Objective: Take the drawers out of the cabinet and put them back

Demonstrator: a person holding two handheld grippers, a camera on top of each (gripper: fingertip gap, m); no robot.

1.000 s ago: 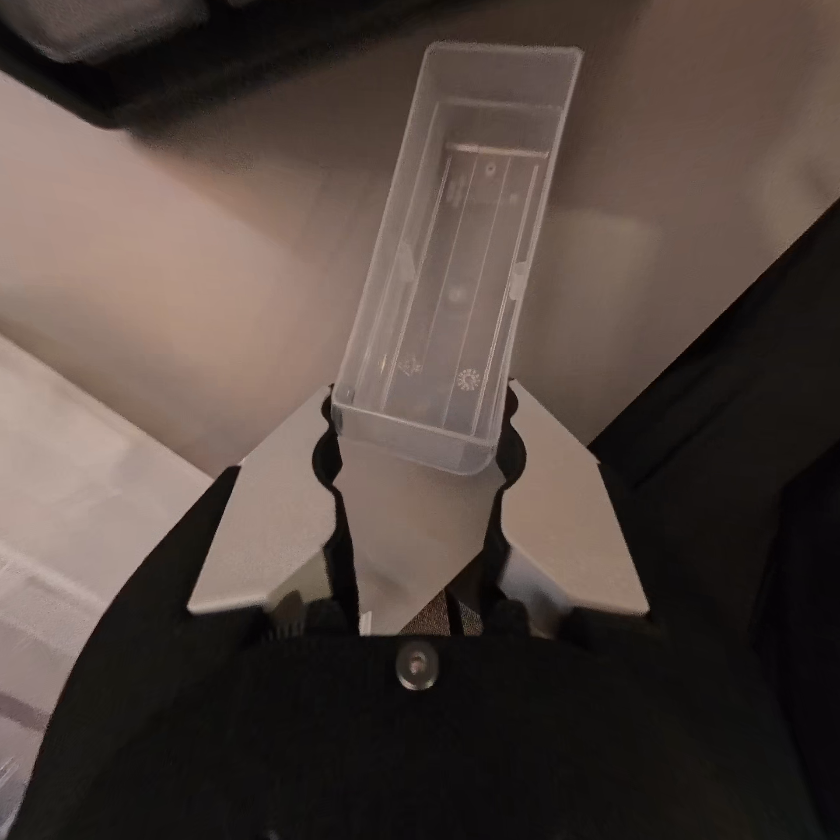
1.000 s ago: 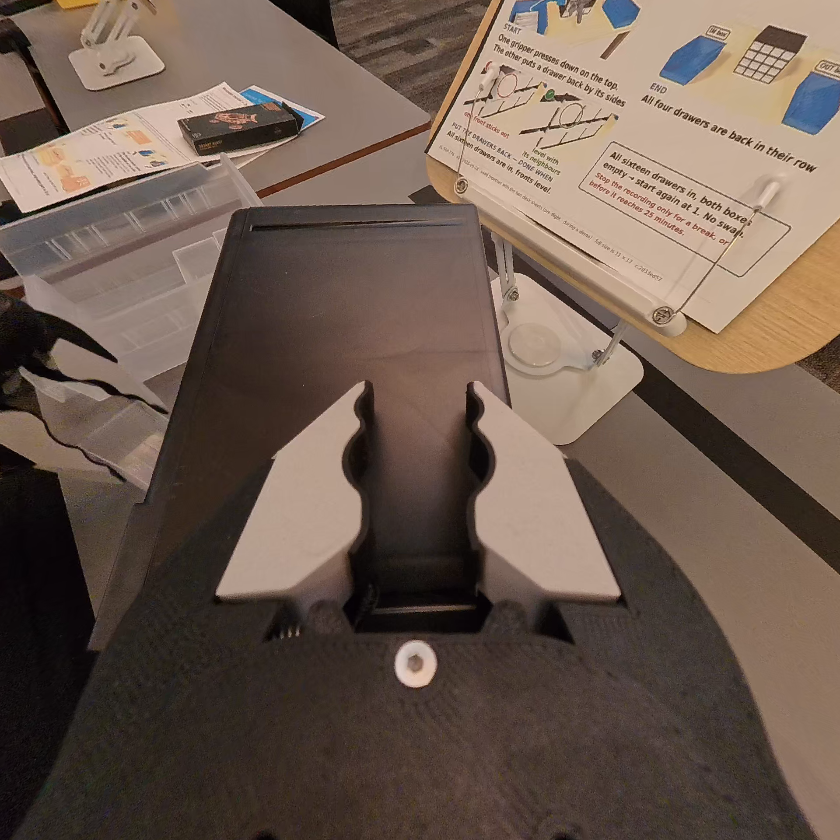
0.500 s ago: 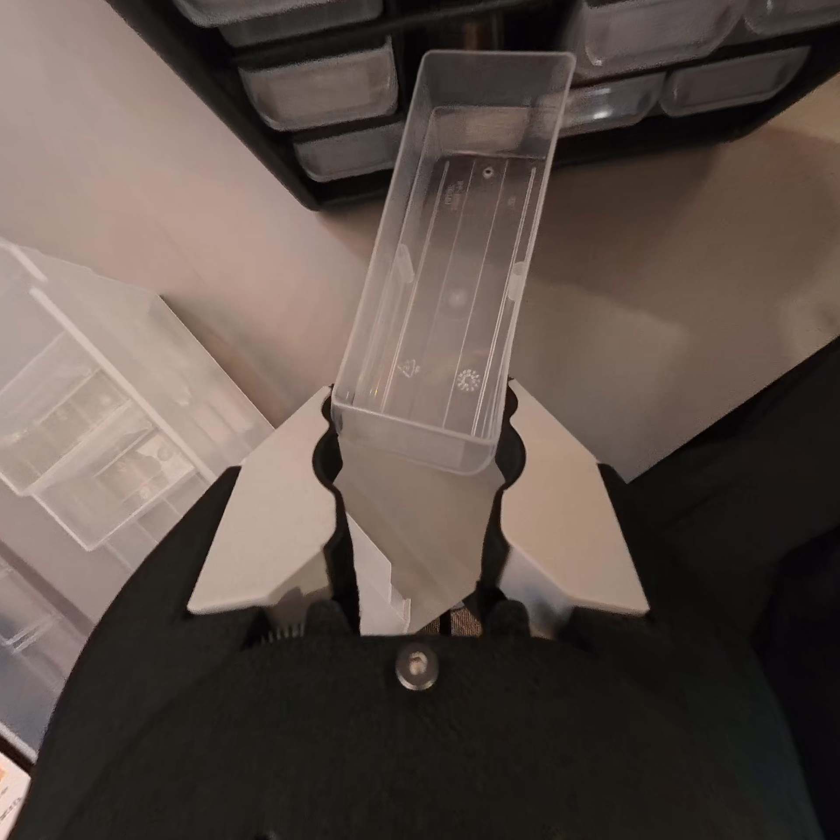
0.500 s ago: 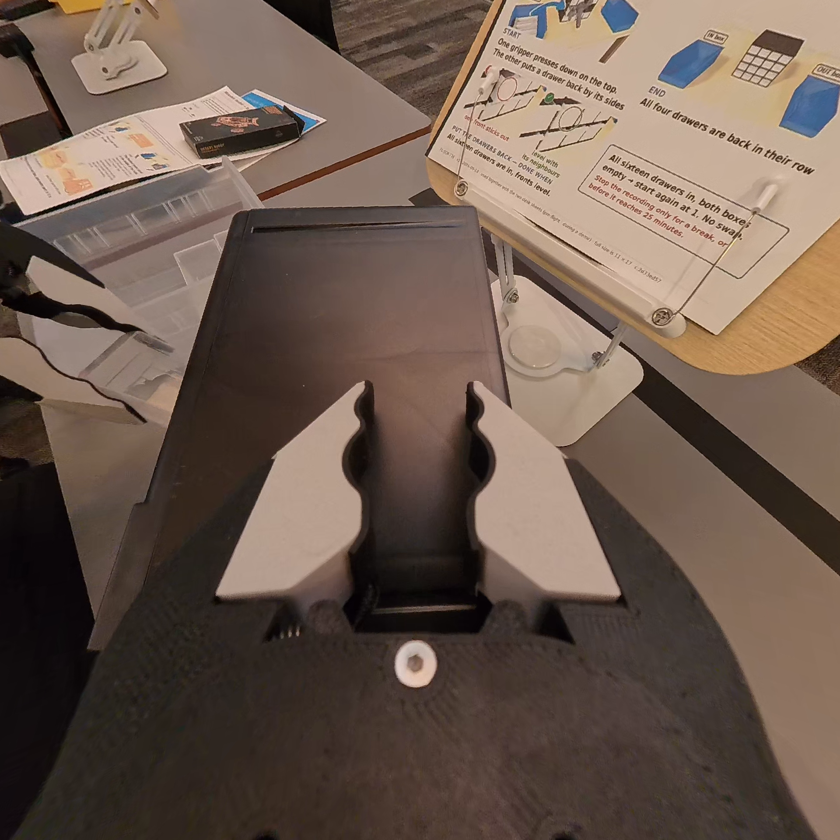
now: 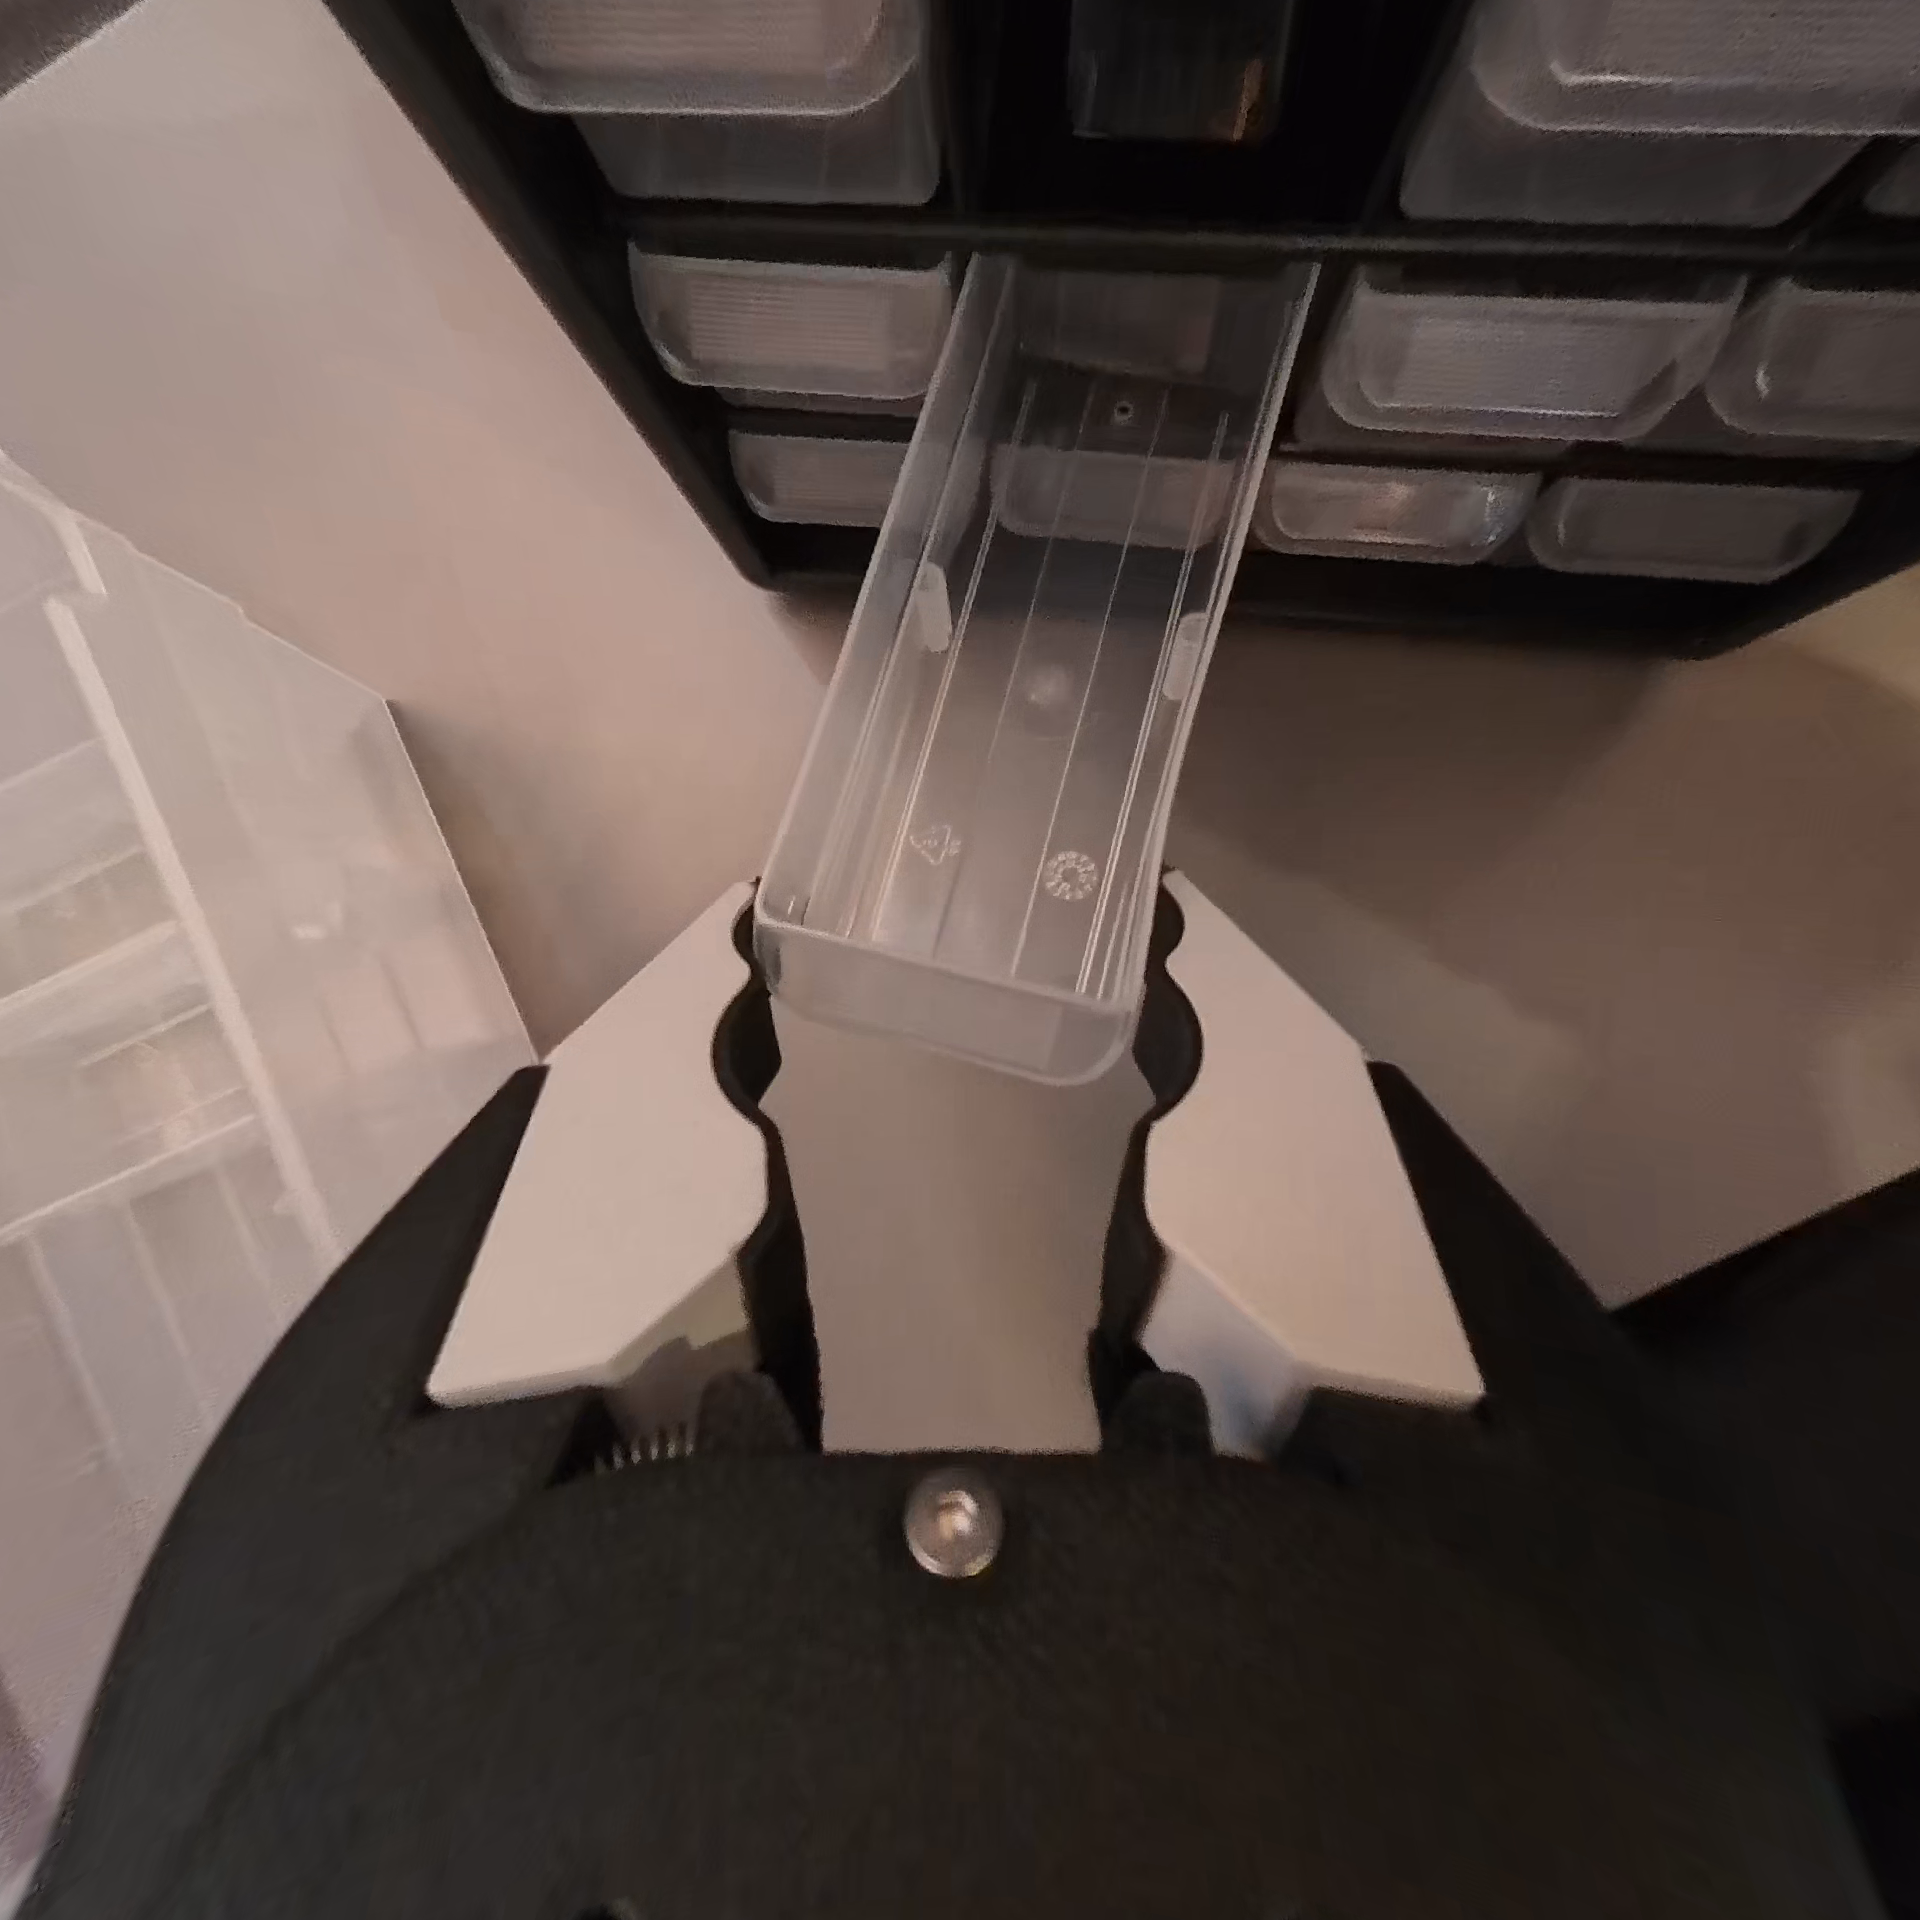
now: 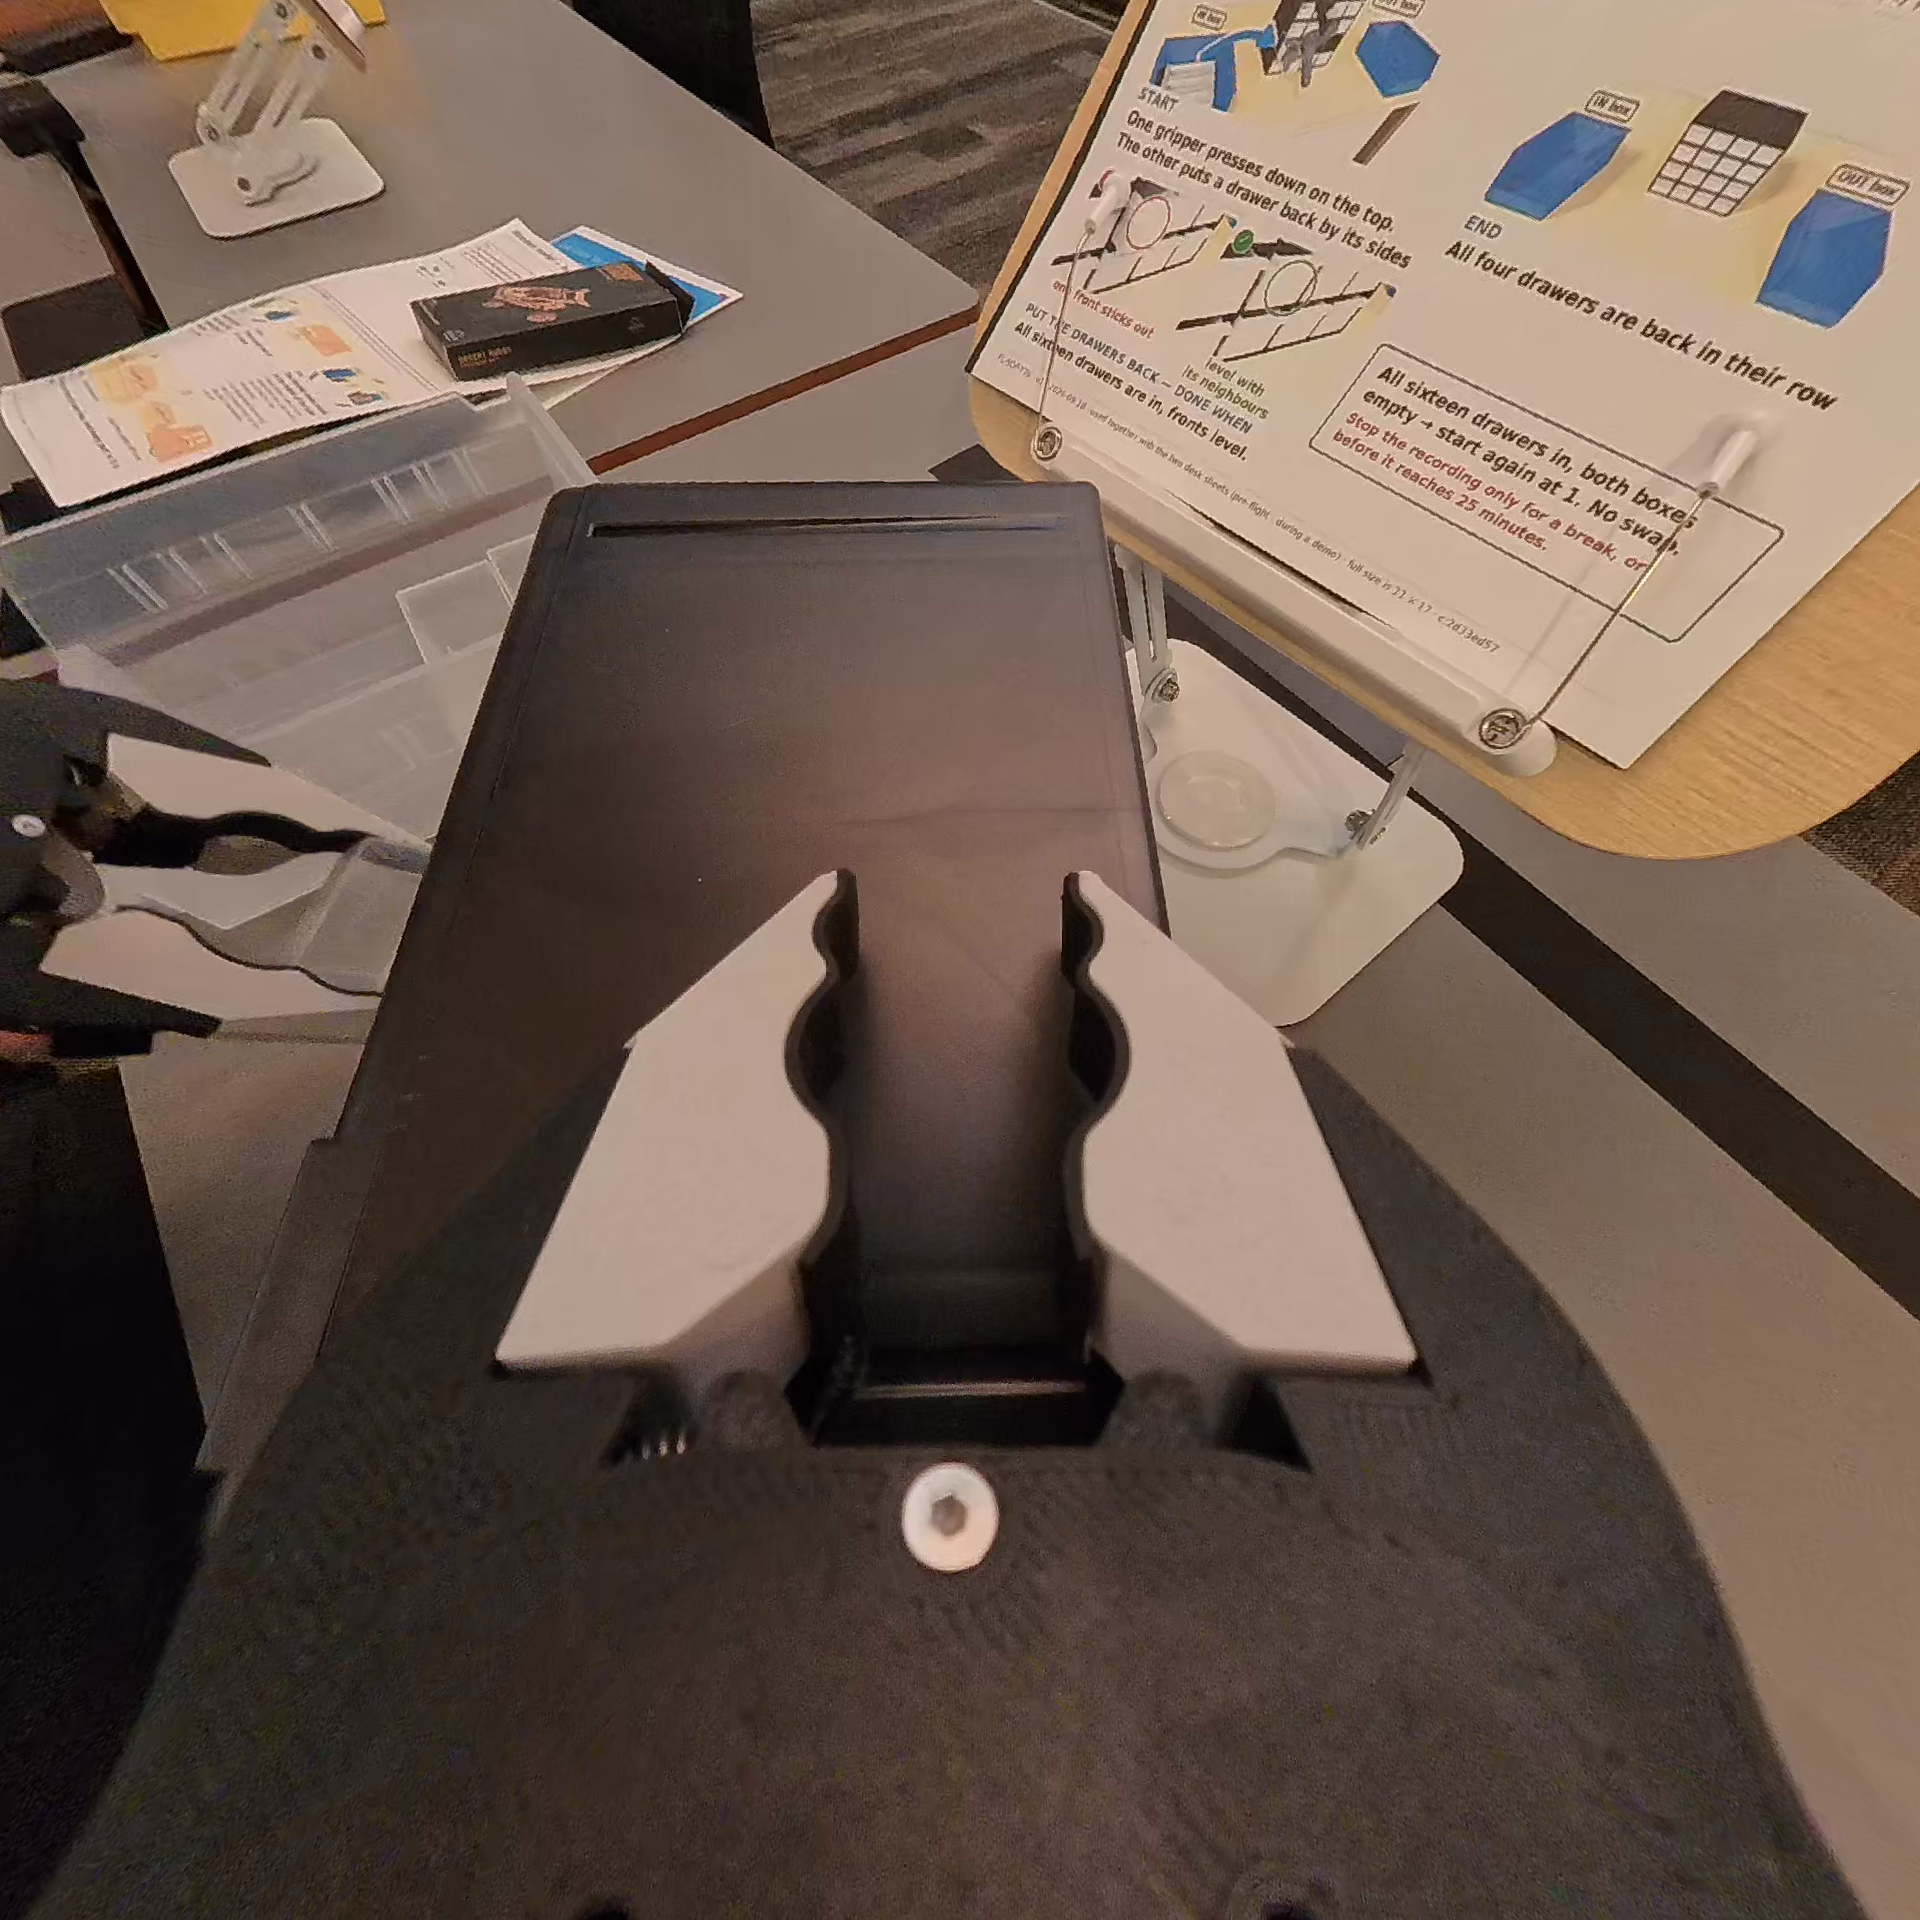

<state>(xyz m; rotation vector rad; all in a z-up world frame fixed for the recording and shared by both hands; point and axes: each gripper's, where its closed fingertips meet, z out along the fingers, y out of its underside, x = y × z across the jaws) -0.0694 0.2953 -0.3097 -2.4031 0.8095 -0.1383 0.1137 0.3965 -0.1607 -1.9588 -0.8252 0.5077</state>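
- Your left gripper [image 5: 951, 997] pinches one clear drawer [image 5: 1023, 665] by its two long sides at the near end. The drawer runs straight ahead of that gripper, long axis in line with the fingers, tipped slightly to the right.
- The drawer's far end sits at the mouth of an open slot in the second row visible on the cabinet [image 5: 665, 343] front, second column from the cabinet's left edge. Whether it has entered the slot or only touches the opening, you cannot tell from this view.
- Judgement: the coming move turns on this alignment. A push straight along the drawer's long axis should seat it; the slight tilt could catch a wall on the slot's edge.
- Seated drawers in the left wrist view: at least nine in three visible rows. A dark slot in the top row, just above the held drawer, holds something unclear.
- Your right gripper [image 6: 961, 904] is spread and holds nothing; it lies over the cabinet's black top, apparently to steady it. Contact is not confirmed.
- The left gripper is the nearer one to the slot.
- Beyond the cabinet's left edge on the table [image 6: 1558, 1226]: one clear plastic bin [image 6: 260, 603].
- Beyond its right edge: one instruction board [image 6: 1455, 343] on a white stand.
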